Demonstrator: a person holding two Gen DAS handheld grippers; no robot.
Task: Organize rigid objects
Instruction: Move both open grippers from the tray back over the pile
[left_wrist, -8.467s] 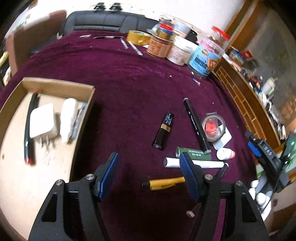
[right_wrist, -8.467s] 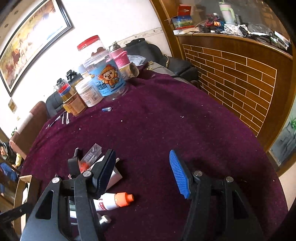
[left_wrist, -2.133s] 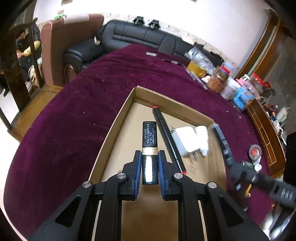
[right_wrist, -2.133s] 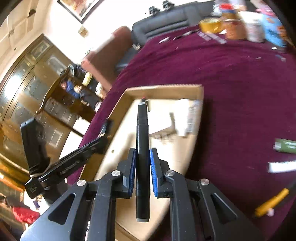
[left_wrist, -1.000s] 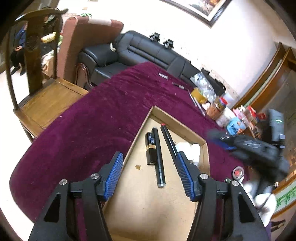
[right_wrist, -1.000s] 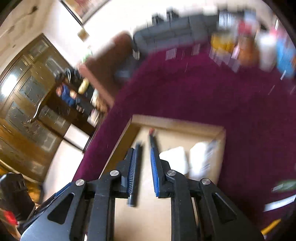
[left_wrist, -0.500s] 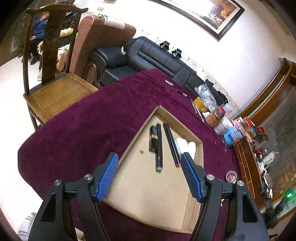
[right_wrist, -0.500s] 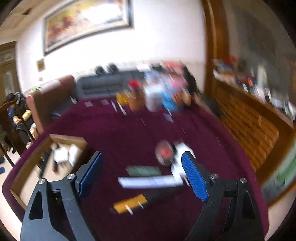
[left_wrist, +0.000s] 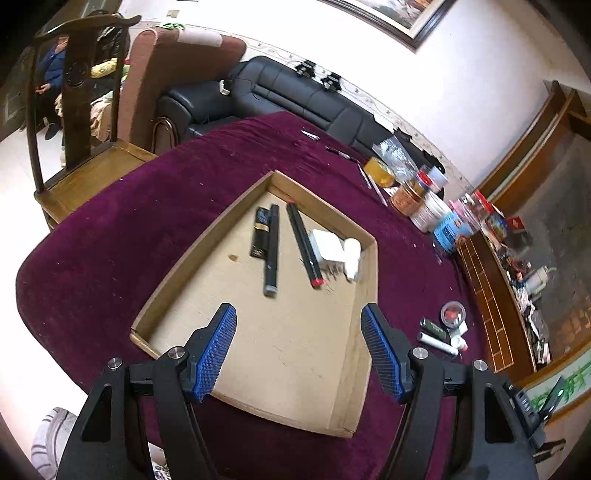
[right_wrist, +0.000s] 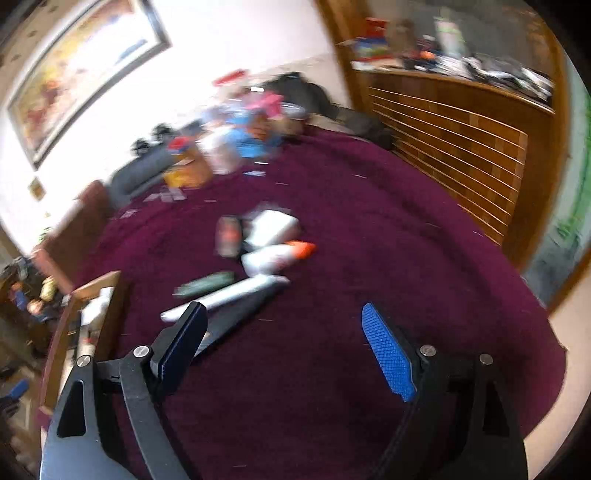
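Left wrist view looks down on the round table (left_wrist: 110, 236) under its purple cloth, with the cardboard tray (left_wrist: 192, 258) at the centre because that is where I gather the loose rigid things. My left gripper (left_wrist: 299, 354) hangs above the tray's near end with its jaws spread wide and nothing between them, high enough not to disturb what lies inside. Toward twelve o'clock in the tray lie the white charger (left_wrist: 330, 251), the red-tipped black pen (left_wrist: 304, 245), the long black marker (left_wrist: 271, 249) and the short black-and-gold lipstick tube (left_wrist: 260, 232), roughly side by side so they take little room; the lipstick touches the marker.

My right gripper (right_wrist: 284, 350) is likewise spread and empty, pointed at the leftovers on the cloth, which I judge are my next job. That view is blurred, so I name them loosely: at eleven o'clock from its jaws a white tube (right_wrist: 221, 295) lies just beside a dark green stick (right_wrist: 207, 282), and beyond them at twelve o'clock an orange-capped white bottle (right_wrist: 277, 254) and a small round container (right_wrist: 229, 230). They sit near each other, well apart from the tray.
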